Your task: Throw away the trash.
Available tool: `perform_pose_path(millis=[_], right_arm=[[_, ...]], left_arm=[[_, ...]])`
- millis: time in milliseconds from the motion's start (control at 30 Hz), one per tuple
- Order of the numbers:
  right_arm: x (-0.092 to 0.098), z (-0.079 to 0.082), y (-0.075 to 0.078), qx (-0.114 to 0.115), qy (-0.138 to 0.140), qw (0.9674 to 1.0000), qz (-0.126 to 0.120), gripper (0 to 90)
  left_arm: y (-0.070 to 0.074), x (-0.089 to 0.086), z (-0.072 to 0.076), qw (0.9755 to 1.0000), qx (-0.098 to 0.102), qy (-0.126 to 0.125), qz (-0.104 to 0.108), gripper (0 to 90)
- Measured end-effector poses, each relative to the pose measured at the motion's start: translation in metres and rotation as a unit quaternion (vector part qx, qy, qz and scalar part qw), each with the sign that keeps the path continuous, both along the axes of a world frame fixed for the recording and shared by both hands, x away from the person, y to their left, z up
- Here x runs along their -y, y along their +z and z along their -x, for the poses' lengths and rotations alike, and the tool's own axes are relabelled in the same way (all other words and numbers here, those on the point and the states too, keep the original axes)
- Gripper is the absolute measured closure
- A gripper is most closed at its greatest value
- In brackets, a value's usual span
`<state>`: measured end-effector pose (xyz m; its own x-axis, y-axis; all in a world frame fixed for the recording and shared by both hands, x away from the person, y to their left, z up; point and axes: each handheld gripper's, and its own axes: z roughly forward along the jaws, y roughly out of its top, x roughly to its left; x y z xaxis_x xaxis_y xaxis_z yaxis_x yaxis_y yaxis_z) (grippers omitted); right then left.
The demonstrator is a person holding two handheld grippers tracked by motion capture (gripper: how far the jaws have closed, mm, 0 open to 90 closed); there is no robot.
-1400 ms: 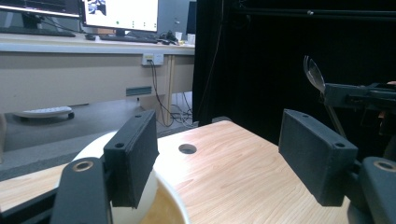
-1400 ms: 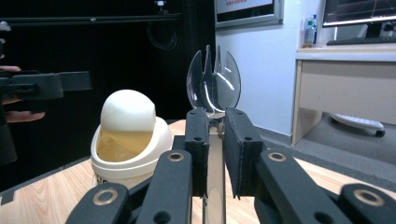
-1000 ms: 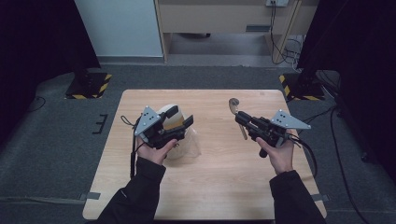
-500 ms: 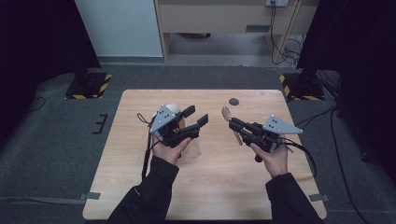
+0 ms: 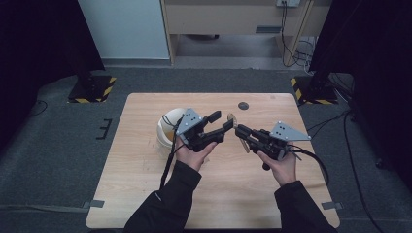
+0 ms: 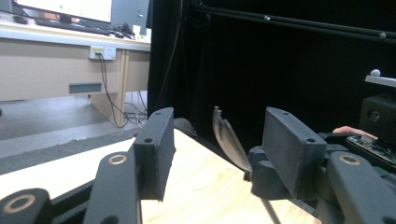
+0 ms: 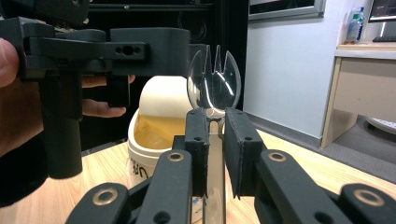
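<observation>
**A:** Spork is sitting clamped in the right gripper, yeah? Handle's pinched between the two pads and the clear pronged head is sticking out just past the jaw tips. In the right gripper view it's standing upright, prongs up.

**B:** Yep, right one is clenched on the handle. In the high view the head is poking out toward the far left of that gripper, above the table, roughly mid-table.

**A:** And the left gripper?

**B:** Left one is sitting just left of the spork with its jaws pointing right, at the head. Jaws have just been closing, but they're standing apart and not pressing on anything. In the left gripper view the spork is showing edge-on in the gap between the pads, farther out past them, not touching either as far as I can tell.

**A:** What's the white thing?

**B:** Paper cup, lying tipped on its side with the yellowish inside facing the right gripper. It's left of the spork, partly behind the left gripper.
</observation>
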<state>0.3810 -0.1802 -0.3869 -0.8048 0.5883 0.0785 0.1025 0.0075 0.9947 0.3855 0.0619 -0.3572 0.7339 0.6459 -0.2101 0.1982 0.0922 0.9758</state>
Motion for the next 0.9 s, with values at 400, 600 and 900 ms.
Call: perform_pose_path(millis=[400,600,900], right_arm=[[0.0,0.0,-0.001,0.0,0.004,1.0,0.002,80.1],[-0.003,0.0,-0.003,-0.002,0.005,1.0,0.007,80.0],[-0.003,0.001,-0.002,-0.012,0.008,0.9999,0.004,73.5]], left_arm=[[-0.006,0.013,-0.004,0.9993,-0.037,-0.005,0.008,67.0],[-0.005,0.012,-0.003,0.999,-0.045,-0.005,0.007,76.7],[-0.005,0.002,-0.002,0.9994,-0.034,-0.004,-0.003,82.5]])
